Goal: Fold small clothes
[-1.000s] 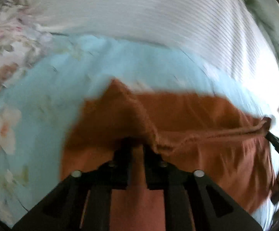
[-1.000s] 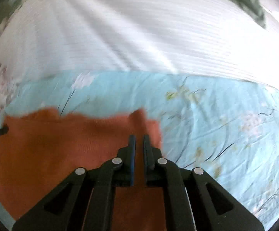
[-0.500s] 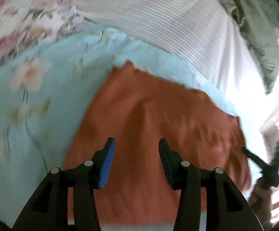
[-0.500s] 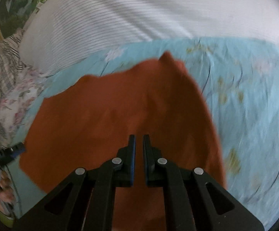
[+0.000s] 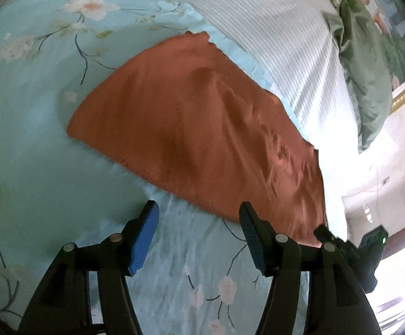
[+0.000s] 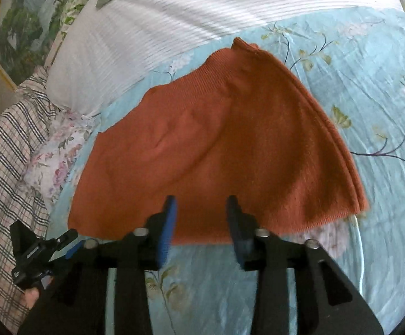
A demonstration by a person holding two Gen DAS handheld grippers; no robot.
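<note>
Rust-orange cloth, a small knitted piece of clothing, lies folded flat on a light blue flowered sheet, with a ribbed band along its far edge and several layered edges stacked along its right side in the right wrist view. Its surface is mostly smooth, with some wrinkles toward the right end as seen from the left wrist camera. Beyond the cloth, a white striped cover runs along the far edge of the sheet, and a green pillow lies past that. In the right wrist view a plaid fabric and a pink flowered pillow sit to the left of the cloth. Left gripper has its jaws spread wide and holds nothing; it hangs over bare sheet just in front of the near edge of the cloth, its right finger close to that edge. Right gripper also has its jaws apart and empty, its fingertips placed over the near edge of the cloth; whether they touch the fabric cannot be told. Each camera catches the other gripper at the side of its frame, near the opposite corner of the cloth. A thin white cord lies on the sheet near the right corner of the cloth.
</note>
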